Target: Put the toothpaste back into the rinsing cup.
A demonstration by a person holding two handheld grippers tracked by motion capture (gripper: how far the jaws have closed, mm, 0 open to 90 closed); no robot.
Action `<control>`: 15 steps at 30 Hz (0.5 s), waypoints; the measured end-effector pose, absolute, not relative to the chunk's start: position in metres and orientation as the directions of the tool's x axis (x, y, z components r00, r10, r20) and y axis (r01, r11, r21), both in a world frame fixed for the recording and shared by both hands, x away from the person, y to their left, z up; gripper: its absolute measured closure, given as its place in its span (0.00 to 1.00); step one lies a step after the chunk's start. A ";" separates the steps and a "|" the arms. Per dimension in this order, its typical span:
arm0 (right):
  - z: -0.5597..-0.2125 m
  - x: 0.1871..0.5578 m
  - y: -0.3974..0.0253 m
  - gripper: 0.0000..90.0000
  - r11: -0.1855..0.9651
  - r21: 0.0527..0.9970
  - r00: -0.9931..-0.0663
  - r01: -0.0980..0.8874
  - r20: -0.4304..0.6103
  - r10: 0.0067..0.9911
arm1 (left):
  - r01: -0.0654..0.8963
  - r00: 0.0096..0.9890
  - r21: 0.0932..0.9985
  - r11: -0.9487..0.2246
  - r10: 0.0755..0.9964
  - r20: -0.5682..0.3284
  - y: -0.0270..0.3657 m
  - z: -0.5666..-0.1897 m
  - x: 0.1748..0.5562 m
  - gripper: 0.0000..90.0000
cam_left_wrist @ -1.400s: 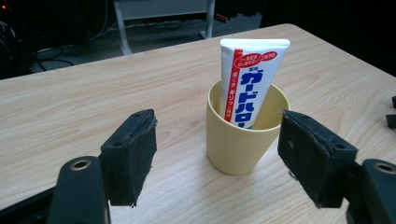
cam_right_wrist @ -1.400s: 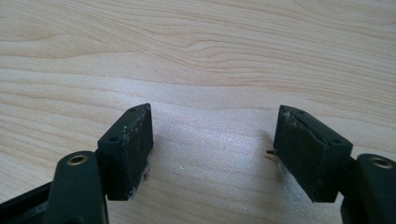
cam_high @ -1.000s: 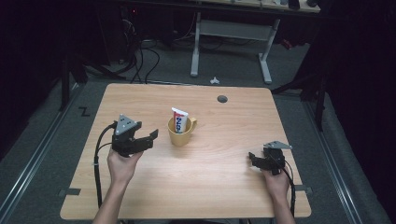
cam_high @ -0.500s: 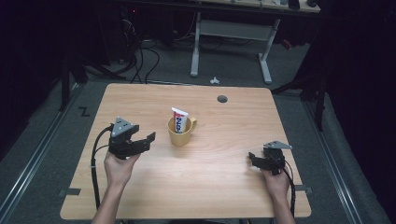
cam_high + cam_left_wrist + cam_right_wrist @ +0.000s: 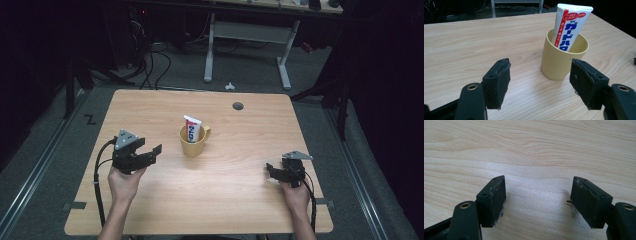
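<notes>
**A:** How does your left hand-held gripper (image 5: 152,151) stand?

**B:** Your jaws are spread wide with nothing between them. In the left gripper view the two black pads (image 5: 497,83) frame bare wood, and the gripper (image 5: 540,86) points toward the yellow cup (image 5: 562,58), which sits just beyond the jaws, nearer the right pad, not touching either.

**A:** And what is in the cup?

**B:** A white toothpaste tube (image 5: 570,26) with red and blue print stands in it, leaning toward the rim on the far right. From the high view the cup (image 5: 192,142) is near the middle of the desk (image 5: 225,200), its handle turned away from your left hand (image 5: 124,182), with the tube (image 5: 192,129) rising out of it.

**A:** And your right hand-held gripper (image 5: 270,171)?

**B:** Also wide open and empty. It rests low near the desk's right edge, well apart from the cup. In the right gripper view the gripper (image 5: 537,201) looks onto plain wood grain.
</notes>
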State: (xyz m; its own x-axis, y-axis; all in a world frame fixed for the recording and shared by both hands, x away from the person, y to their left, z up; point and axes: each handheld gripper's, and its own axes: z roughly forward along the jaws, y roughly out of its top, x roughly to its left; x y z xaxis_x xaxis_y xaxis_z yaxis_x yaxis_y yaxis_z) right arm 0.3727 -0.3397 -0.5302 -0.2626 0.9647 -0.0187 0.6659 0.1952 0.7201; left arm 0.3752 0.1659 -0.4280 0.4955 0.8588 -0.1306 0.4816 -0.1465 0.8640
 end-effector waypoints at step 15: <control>-0.530 0.373 -0.340 0.32 0.195 0.720 -0.262 0.666 -0.019 0.965 | 0.499 0.487 0.856 -0.138 0.862 -0.145 0.171 -0.437 0.372 0.37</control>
State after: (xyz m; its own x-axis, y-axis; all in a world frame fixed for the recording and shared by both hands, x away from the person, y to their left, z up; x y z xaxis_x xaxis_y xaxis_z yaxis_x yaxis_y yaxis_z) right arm 0.3726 -0.3397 -0.5301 -0.2623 0.9648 -0.0189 0.6660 0.1951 0.7200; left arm 0.3724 0.1708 -0.4371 0.4866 0.8615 -0.1450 0.4989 -0.1378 0.8556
